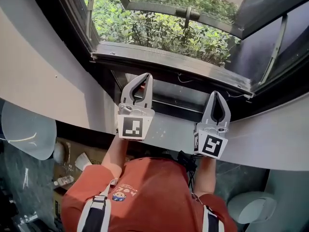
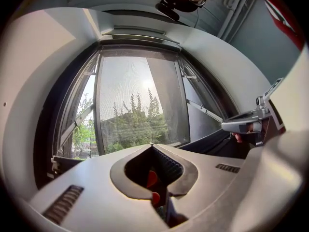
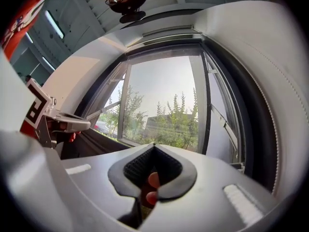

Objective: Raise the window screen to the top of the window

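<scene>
Head view looks steeply down on a person in a red shirt (image 1: pixel 145 192) standing at a dark metal window frame (image 1: pixel 169 62) set in a pale grey wall ledge (image 1: pixel 270 139). The grey plastic left gripper (image 1: pixel 146 75) sits at 12 o'clock from the person's chest. The matching grey right gripper (image 1: pixel 216 93) is at about 2 o'clock from it, so the two are side by side but well apart. Each carries a white cube with a black square marker at its rear. Both point toward the window's lower rail. Their tips overlap the dark frame in this view, and whether they touch it cannot be told. Green leafy shrubs (image 1: pixel 154 28) fill the opening at 12 o'clock beyond the frame.

Left gripper view shows that gripper's tongs (image 2: pixel 151 144) pressed together, tip against tip, with nothing pinched between them. The fine grey mesh window screen (image 2: pixel 140 95) stands at 12 o'clock past the tips. It fills the middle opening of the window, with its lower edge down by the sill and apart from the jaws. The right gripper (image 2: pixel 241 124) shows at 3 o'clock, held in a hand.

Right gripper view shows its tongs (image 3: pixel 153 146) likewise pressed together on nothing. The window is at 12 o'clock and the left gripper (image 3: pixel 72 124) at 9 o'clock.
</scene>
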`<state>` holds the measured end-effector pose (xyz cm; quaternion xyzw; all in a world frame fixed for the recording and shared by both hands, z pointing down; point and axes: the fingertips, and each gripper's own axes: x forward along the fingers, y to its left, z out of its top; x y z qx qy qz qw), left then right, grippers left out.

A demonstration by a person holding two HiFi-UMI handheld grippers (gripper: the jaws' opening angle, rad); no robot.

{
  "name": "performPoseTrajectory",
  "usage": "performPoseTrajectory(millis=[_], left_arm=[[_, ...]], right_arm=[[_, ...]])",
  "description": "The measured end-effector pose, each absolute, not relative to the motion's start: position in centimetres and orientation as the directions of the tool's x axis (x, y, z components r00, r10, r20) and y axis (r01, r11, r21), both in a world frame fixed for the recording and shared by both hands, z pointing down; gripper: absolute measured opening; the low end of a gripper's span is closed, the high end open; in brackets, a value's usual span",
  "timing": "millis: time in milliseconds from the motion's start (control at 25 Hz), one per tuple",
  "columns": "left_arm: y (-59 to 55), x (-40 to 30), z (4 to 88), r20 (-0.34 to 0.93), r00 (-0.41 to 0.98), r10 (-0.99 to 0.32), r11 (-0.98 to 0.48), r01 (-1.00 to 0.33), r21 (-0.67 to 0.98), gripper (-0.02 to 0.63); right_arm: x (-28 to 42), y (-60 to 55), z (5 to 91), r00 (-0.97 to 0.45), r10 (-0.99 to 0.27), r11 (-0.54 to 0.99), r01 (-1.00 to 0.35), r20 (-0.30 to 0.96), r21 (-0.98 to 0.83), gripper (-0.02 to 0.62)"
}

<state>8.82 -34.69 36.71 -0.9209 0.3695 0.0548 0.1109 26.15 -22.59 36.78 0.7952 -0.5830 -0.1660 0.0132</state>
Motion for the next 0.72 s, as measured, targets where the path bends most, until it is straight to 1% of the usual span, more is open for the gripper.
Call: performPoseTrajectory(millis=[80,160,240,280,360,480,560,640,720], left_arm=[[-34.8,9.1,36.9,-0.173,0.728,-0.663,-0.697,-0.685,-0.21,0.006],[-34.7,9.6,37.5,-0.143,0.743,-0.654,-0.687,-0.662,-0.3,0.008],[-34.7,10.2,38.5,-0.096,0.755,-0.648,-0.677,-0.629,-0.382,0.011],[-34.8,10.4,38.9,-0.079,0.761,-0.644,-0.67,-0.611,-0.421,0.025],[-35.0,10.8,39.6,-0.053,0.769,-0.637,-0.647,-0.571,-0.506,0.055],[-35.4,11.1,40.6,0.001,0.768,-0.64,-0.587,-0.488,-0.646,0.086],[-35.9,11.2,41.3,0.047,0.759,-0.649,-0.54,-0.416,-0.732,0.109],[-36.6,11.1,42.1,0.099,0.744,-0.661,-0.492,-0.331,-0.805,0.118],[-37.3,11.0,42.9,0.149,0.718,-0.68,-0.442,-0.239,-0.864,0.129]], right_arm=[[26.1,-22.9,37.2,0.258,-0.938,-0.316,-0.91,-0.231,0.269,0.011],[25.9,-23.4,37.3,0.241,-0.946,-0.304,-0.889,-0.215,0.341,0.011],[25.7,-24.0,37.9,0.222,-0.961,-0.271,-0.869,-0.163,0.415,0.02],[25.6,-24.3,38.4,0.213,-0.969,-0.246,-0.862,-0.124,0.444,0.087],[25.6,-24.7,39.3,0.206,-0.977,-0.208,-0.843,-0.059,0.496,0.097],[26.0,-25.0,40.1,0.215,-0.977,-0.177,-0.781,-0.009,0.599,0.118],[26.2,-25.6,40.9,0.212,-0.977,-0.136,-0.724,0.03,0.676,0.14],[26.6,-26.1,42.2,0.217,-0.97,-0.061,-0.653,0.108,0.755,0.183],[27.2,-26.4,43.3,0.246,-0.953,0.005,-0.568,0.175,0.823,0.206]])
